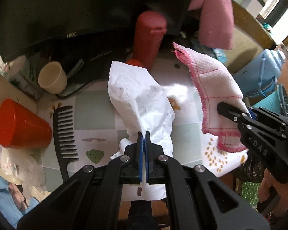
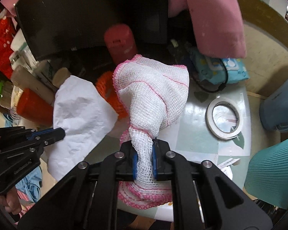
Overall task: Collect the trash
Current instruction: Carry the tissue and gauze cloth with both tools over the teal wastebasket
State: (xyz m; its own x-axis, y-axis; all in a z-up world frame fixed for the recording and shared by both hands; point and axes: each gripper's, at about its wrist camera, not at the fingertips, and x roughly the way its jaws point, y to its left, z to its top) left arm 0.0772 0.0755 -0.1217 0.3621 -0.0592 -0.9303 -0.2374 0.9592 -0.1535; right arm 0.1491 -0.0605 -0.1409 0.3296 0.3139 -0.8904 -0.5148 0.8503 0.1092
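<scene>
Patterned vinyl is covering the desk (image 1: 94, 113), crowded with a comb (image 1: 64, 132) at lower left. Left tongs (image 1: 144, 134) are pinching a tissue (image 1: 140, 95) mid-frame; right tongs (image 2: 145, 153) are clamping gauze cloth (image 2: 153, 92).

White tissue (image 1: 142, 99), crumpled; white gauze cloth (image 2: 153, 94) with pink stitched edging and thin pink grid lines; black grippers, blue pads (image 1: 141, 153); tablecloth (image 1: 98, 115) in pale green and white squares with a green strawberry print; black comb (image 1: 64, 132); orange-red cup (image 1: 21, 124); cream cup (image 1: 52, 76); dark red bottle (image 1: 149, 38); white tape roll (image 2: 224, 118); pink towel (image 1: 215, 13), perhaps speckled
</scene>
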